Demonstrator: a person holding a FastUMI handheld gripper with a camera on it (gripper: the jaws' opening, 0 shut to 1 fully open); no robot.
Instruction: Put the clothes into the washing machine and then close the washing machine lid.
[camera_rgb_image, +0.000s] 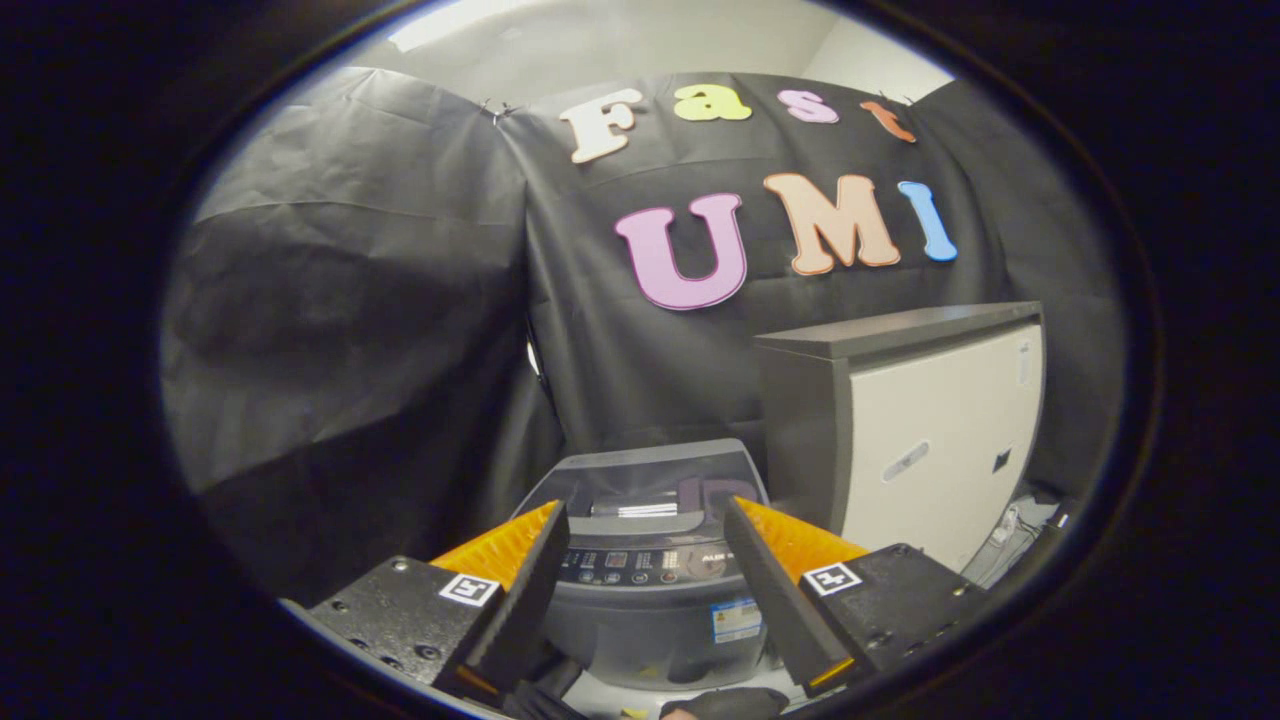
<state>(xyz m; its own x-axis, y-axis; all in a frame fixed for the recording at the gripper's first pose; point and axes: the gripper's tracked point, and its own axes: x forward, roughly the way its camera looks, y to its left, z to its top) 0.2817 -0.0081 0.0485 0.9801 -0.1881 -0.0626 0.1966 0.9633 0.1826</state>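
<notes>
- Gripper view: we see the gripper (645, 515) with fingers spread apart, nothing between them.
- Washer (650, 580) sits just ahead, seen through the gap between the fingers; its lid (655, 475) looks down, control panel facing us.
- A cabinet (905, 420) stands just right of the washer.
- Dark cloth (725, 703) lies low in front of the washer; we can't tell what it is.

Staged laundry booth: black cloth walls (350, 300), washing machine (650, 590), cabinet (930, 430).
</notes>
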